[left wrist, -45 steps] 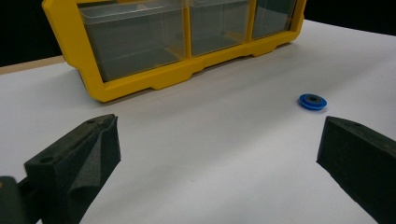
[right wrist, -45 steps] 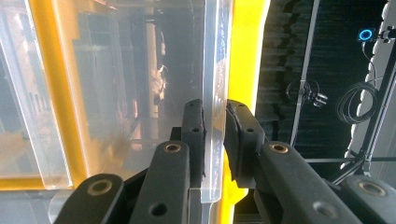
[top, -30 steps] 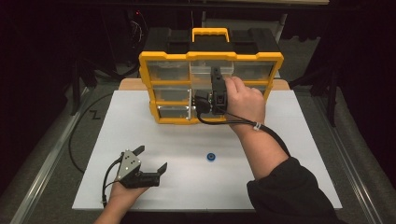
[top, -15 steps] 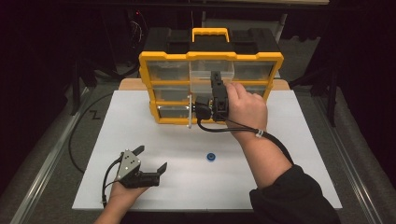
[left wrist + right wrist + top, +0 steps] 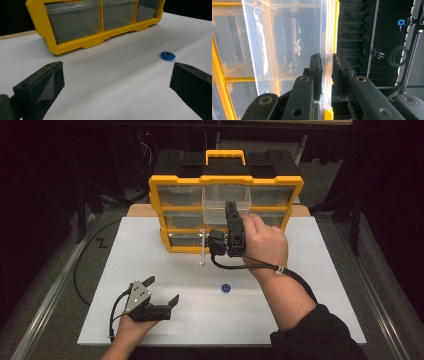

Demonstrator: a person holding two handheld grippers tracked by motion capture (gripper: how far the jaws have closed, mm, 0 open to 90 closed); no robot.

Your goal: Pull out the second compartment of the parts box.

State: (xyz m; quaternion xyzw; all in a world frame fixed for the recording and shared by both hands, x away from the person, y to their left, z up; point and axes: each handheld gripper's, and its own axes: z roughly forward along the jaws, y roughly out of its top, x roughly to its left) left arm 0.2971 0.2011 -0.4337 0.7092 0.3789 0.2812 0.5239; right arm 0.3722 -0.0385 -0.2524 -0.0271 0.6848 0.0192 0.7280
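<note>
A yellow organizer with clear drawers stands at the far edge of the white board. Its top middle drawer sticks out toward me. My right gripper is shut on that drawer's front wall, and in the right gripper view the clear drawer wall is pinched between the two pads of the right gripper. My left gripper rests open on the board at the near left with nothing between its jaws. A small blue ring lies on the board between the hands; the left gripper view has the ring ahead right of the open left gripper and the organizer beyond.
A black cable loops over the grey table left of the board. Metal rails run along both table sides. A strip of wooden board pokes out behind the organizer. The surroundings are dark.
My right hand has drawn back toward me with the clear drawer, which now sticks farther out of the organizer. The left gripper and the blue ring have stayed put.
</note>
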